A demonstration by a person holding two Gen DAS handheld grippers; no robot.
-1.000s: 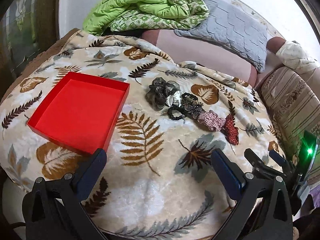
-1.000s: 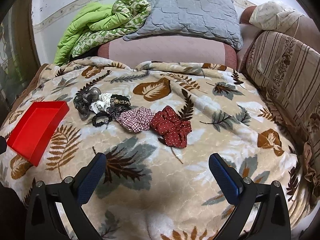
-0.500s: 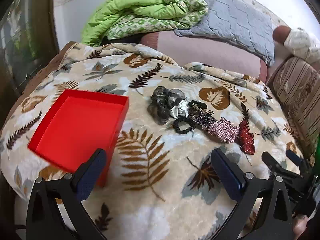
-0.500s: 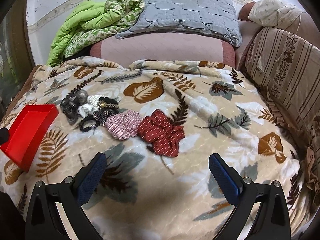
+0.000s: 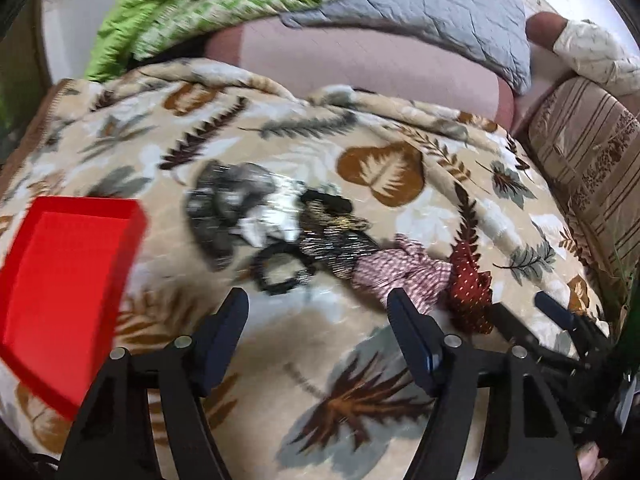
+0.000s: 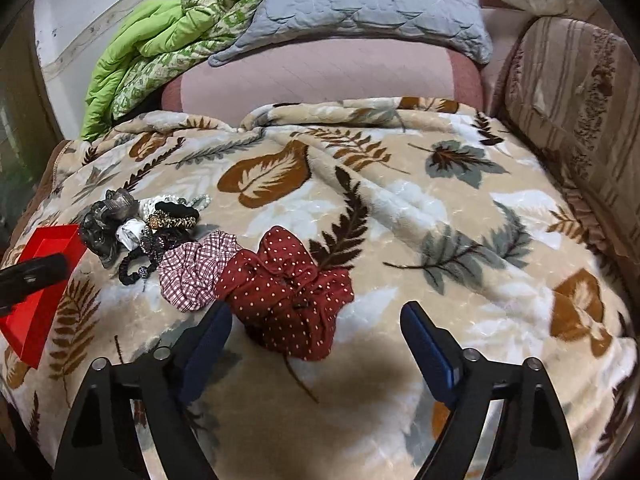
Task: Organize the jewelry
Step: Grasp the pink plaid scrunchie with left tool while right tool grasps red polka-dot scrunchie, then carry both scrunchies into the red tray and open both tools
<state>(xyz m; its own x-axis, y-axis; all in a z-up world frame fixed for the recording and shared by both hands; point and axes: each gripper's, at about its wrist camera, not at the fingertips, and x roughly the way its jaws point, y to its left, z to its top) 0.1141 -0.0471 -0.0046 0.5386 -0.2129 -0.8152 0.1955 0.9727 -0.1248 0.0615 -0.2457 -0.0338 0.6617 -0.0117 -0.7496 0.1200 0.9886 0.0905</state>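
Note:
A row of hair accessories lies on the leaf-print blanket: a grey scrunchie (image 5: 224, 204) (image 6: 104, 224), a black beaded band (image 5: 280, 268) (image 6: 134, 270), a gold-black scrunchie (image 5: 336, 240) (image 6: 172, 218), a checked scrunchie (image 5: 400, 272) (image 6: 196, 272) and a red dotted scrunchie (image 5: 468, 288) (image 6: 288, 288). A red tray (image 5: 64, 292) (image 6: 40, 280) sits to their left. My left gripper (image 5: 318, 316) is open, just short of the black band. My right gripper (image 6: 316, 328) is open, its tips either side of the red scrunchie's near edge.
A green quilt (image 6: 160, 52) and grey pillow (image 6: 360, 4) lie on the pink sofa back. A striped armrest (image 6: 580, 120) bounds the right. The right gripper shows in the left wrist view (image 5: 560, 332); the left gripper's tip shows in the right wrist view (image 6: 32, 276).
Both grippers have moved forward and down toward the accessories. The left now faces the black band. The right now straddles the red scrunchie. Both stay open.

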